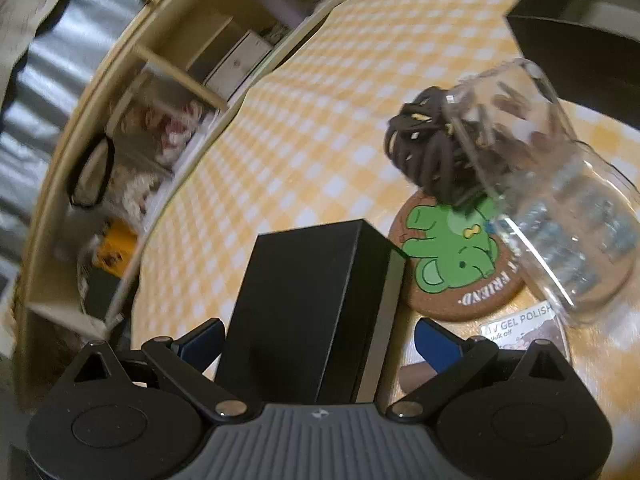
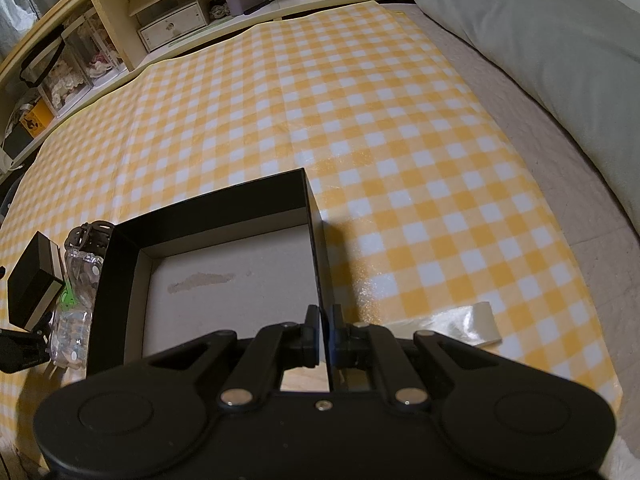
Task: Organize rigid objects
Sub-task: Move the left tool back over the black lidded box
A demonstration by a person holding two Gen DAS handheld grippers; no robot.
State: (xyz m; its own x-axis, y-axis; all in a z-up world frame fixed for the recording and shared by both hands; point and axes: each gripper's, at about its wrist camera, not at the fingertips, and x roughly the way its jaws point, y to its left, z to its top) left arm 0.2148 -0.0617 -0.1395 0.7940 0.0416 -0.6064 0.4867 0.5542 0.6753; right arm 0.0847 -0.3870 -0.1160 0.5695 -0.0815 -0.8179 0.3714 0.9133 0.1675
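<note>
Black linkage arms with silver pivot screws on both grippers — left gripper point(image 1: 318, 344) has blue pads, ribbed grey base.

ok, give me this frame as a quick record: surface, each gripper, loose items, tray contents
surface: yellow checked cloth
left gripper: around small black box, contact unclear
right gripper: shut on the right wall of the open black tray
tray contents: none visible
loose items: clear jar on its side, dark hair ties at its mouth; cork elephant coaster under it; gel polish packet
background: shelf unit, grey pillow
</note>
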